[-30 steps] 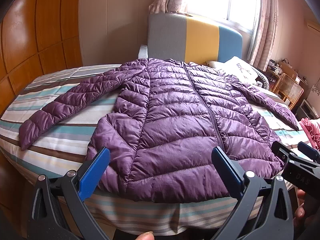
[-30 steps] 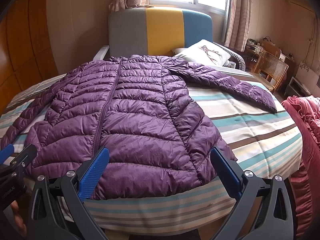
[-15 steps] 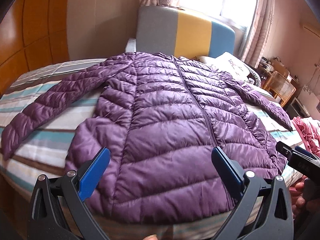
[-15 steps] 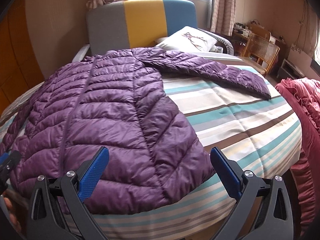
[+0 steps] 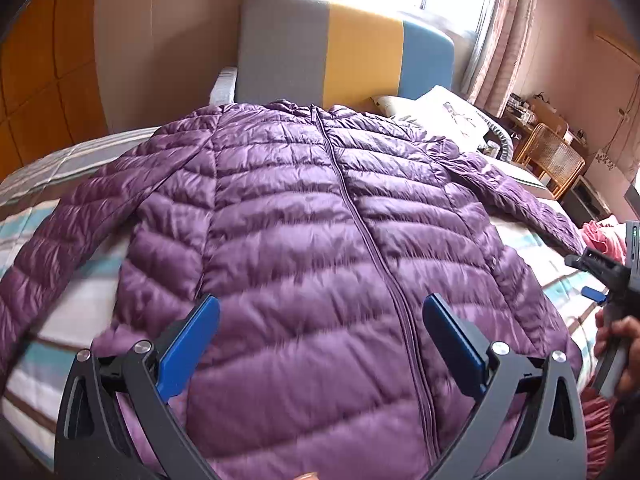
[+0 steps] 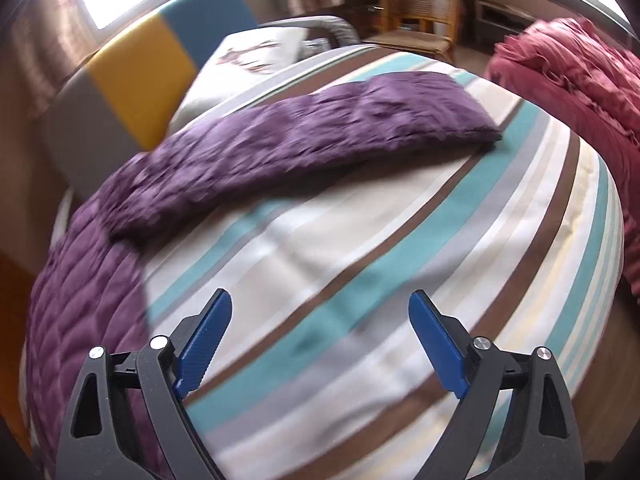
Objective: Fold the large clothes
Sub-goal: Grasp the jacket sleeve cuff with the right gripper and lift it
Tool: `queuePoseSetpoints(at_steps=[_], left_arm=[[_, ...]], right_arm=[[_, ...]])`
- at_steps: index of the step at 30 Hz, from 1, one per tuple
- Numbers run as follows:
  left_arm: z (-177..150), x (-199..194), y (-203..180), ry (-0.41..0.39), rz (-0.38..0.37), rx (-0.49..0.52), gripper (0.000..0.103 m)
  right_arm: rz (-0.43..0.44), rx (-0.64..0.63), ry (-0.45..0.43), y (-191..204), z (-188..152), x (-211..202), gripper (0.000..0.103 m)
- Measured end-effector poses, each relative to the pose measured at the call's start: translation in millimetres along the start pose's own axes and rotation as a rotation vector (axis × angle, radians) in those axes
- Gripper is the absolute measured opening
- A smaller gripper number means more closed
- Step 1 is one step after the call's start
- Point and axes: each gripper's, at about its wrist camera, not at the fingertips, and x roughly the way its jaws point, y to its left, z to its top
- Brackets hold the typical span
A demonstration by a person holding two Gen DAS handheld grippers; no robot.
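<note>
The left gripper (image 5: 320, 344) hangs over the hem of the purple down jacket (image 5: 304, 240), jaws apart and empty. The right gripper (image 6: 320, 340), jaws closing on nothing, faces the striped bed (image 6: 400, 260). The jacket lies flat, zipped; it looks light, puffy and slippery, so pinch cuff or hem. The far sleeve (image 6: 320, 132) is blurred, the near hem cut off.

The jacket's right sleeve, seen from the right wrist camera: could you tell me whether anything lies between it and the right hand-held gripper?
Nothing visible does. Between the right hand-held gripper, whose jaws are closing with nothing between them, and the purple sleeve lies only bare striped bedspread. The red fabric sits off to the side, clear of that path.
</note>
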Motion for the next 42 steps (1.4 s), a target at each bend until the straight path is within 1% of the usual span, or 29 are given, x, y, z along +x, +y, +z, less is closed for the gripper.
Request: queuePoseSetpoints(at_steps=[2,6,7,8,11,13,14,15,16,17,18,19,21,23,25,26,28,32,34,35,36,39,40,42], left_arm=[[9.6,12.4,-2.1,0.006,0.004,0.004,0.101],[27.4,37.5,-6.7,0.029,0.002,0.006,0.101],[31.1,42.7,-8.5,0.032,0.001,0.007,0.101],[35.6,49.3,-10.0,0.036,0.000,0.008,0.101],[45.2,64.9,-13.4,0.046,0.005,0.009,0.101],[50.1,73.8,-16.2,0.049,0.012,0.019,0.101],[51.7,78.1,-17.2,0.054,0.016,0.023,0.101],[52.2,80.4,-16.8,0.058,0.016,0.023,0.101],[52.9,83.2,-16.5,0.062,0.015,0.022,0.101],[53.3,86.2,-16.7,0.065,0.017,0.023,0.101],[53.0,88.4,-16.5,0.068,0.017,0.023,0.101],[53.2,90.6,-16.0,0.073,0.016,0.023,0.101],[52.8,95.6,-14.7,0.083,0.012,0.020,0.101],[53.2,100.3,-13.4,0.091,0.008,0.019,0.101],[53.2,101.9,-12.4,0.095,0.001,0.018,0.101],[53.7,102.7,-11.8,0.096,-0.002,0.015,0.101],[54.8,102.8,-10.2,0.096,-0.011,0.008,0.101],[56.2,102.6,-7.0,0.098,-0.029,-0.005,0.101],[56.5,101.2,-4.9,0.096,-0.034,-0.011,0.101],[56.8,100.6,-3.0,0.096,-0.037,-0.016,0.101],[57.1,100.3,-1.3,0.098,-0.041,-0.021,0.101],[58.8,97.5,5.3,0.097,-0.047,-0.037,0.101],[59.4,97.1,6.7,0.096,-0.047,-0.040,0.101],[60.7,95.5,12.6,0.094,-0.047,-0.056,0.101]], right_arm=[[-0.022,0.054,-0.002,-15.0,17.4,11.6,0.089],[-0.034,0.197,-0.016,-46.5,49.5,31.1,0.089],[-0.028,0.228,-0.018,-52.9,56.2,36.2,0.089],[-0.022,0.274,-0.021,-62.0,63.3,42.4,0.086],[-0.019,0.342,-0.043,-71.0,76.8,53.8,0.085],[-0.016,0.374,-0.058,-73.2,85.5,59.5,0.081],[-0.023,0.381,-0.061,-72.0,88.5,62.1,0.073],[-0.028,0.386,-0.065,-71.7,91.6,64.8,0.059],[-0.028,0.388,-0.060,-70.8,94.0,68.4,0.051],[-0.026,0.392,-0.054,-72.8,96.7,72.0,0.040],[-0.025,0.392,-0.055,-73.0,99.1,75.1,0.034],[-0.023,0.380,-0.063,-72.4,103.1,77.7,0.031],[-0.022,0.346,-0.075,-66.5,108.0,77.5,0.019],[-0.023,0.287,-0.104,-55.6,115.3,72.8,0.014],[-0.016,0.234,-0.130,-44.3,119.8,64.8,0.013],[-0.011,0.211,-0.140,-39.6,122.2,61.4,0.010],[-0.005,0.151,-0.163,-24.3,128.1,53.7,0.010],[0.045,0.000,-0.211,26.9,137.1,34.0,0.010],[0.078,-0.077,-0.224,57.4,136.5,25.3,0.010],[0.096,-0.117,-0.228,73.6,135.1,21.3,0.008],[0.111,-0.155,-0.228,89.7,133.2,18.8,0.008],[0.166,-0.264,-0.222,141.1,120.9,12.4,0.008],[0.191,-0.311,-0.212,163.9,113.9,12.2,0.008],[0.223,-0.380,-0.194,196.5,99.4,13.0,0.008]])
